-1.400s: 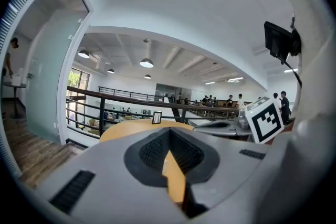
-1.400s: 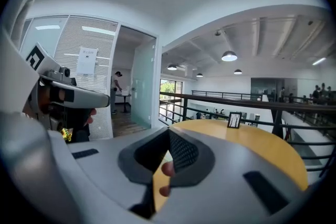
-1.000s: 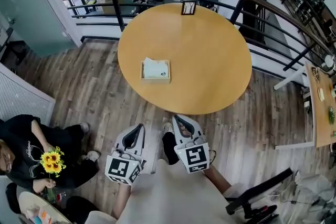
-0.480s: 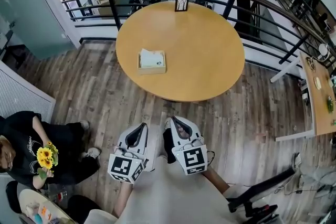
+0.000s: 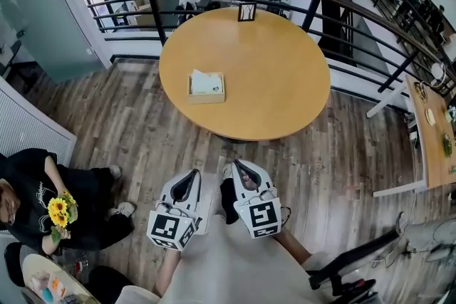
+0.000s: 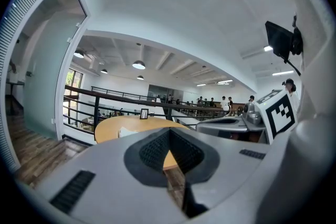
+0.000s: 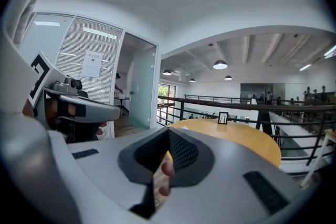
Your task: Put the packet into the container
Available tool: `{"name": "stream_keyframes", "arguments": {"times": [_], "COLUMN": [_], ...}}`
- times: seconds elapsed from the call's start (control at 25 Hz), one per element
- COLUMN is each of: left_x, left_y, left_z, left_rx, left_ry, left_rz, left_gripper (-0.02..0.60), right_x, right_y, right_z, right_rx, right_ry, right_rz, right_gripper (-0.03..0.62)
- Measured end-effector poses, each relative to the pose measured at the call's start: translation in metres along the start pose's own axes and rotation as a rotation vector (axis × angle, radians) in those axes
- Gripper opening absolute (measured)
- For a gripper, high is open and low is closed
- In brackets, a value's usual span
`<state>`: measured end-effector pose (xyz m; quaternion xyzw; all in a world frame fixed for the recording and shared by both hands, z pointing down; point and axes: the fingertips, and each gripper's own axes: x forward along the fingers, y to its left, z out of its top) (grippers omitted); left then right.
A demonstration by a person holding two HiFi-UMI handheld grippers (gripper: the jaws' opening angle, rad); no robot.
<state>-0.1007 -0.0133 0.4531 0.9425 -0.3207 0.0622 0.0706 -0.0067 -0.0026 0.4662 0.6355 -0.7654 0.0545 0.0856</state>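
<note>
Wood-plank floor (image 5: 107,124) surrounds a round wooden table (image 5: 278,75). At far left, a seated person (image 5: 35,189) holds sunflowers (image 5: 58,210). The left gripper (image 5: 191,176) hovers above the floor, jaws closed on nothing. A white packet (image 5: 207,83) lies inside the wooden container (image 5: 206,99) on the table, well apart from both grippers. The right gripper (image 5: 239,167) is likewise closed and empty.

Round wooden table (image 5: 271,75), small framed sign (image 5: 246,11) at its far edge, black railing (image 5: 152,11) behind, seated person (image 5: 32,189) holding sunflowers (image 5: 57,210)
</note>
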Motion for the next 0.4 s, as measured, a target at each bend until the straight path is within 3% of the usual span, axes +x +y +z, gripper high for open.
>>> {"name": "stream_keyframes", "arguments": {"times": [0.4], "left_x": [-0.0005], "left_y": [-0.0033], "left_z": [-0.0018], "left_rx": [0.003], "left_ry": [-0.001], "left_rz": [0.015], "left_gripper": [0.005], "right_x": [-0.0009], "right_y": [-0.0025], "right_z": [-0.0039], "right_rx": [-0.032], "right_ry": [-0.007], "right_rz": [0.009], "right_gripper": [0.005]}}
